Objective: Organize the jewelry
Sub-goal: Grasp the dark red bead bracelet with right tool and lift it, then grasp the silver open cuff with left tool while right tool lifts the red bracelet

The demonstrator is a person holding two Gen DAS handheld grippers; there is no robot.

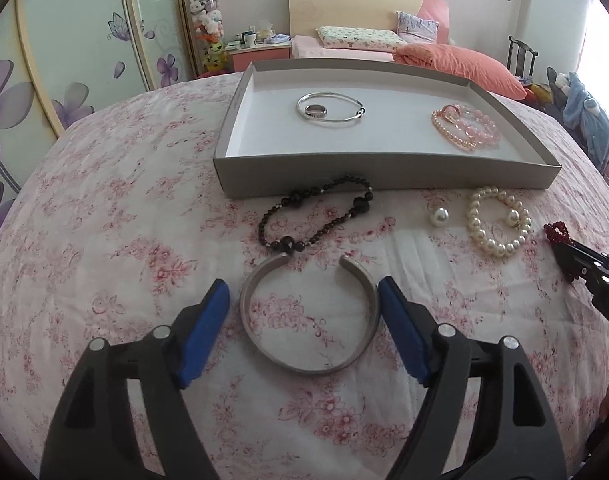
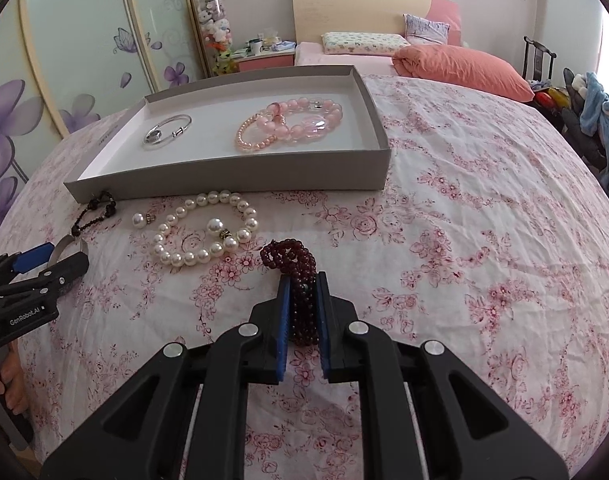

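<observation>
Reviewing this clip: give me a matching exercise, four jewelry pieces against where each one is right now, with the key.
Things:
1. dark red bead bracelet
2. silver cuff bangle
3. pink bead bracelets
4. white pearl bracelet

Places:
A. inside the grey tray
B. lying untouched on the floral cloth, in front of the tray
C. clamped in the right gripper
D. on the cloth between the open left gripper fingers

Pairs: 1-C, 2-D, 3-A, 4-B
</observation>
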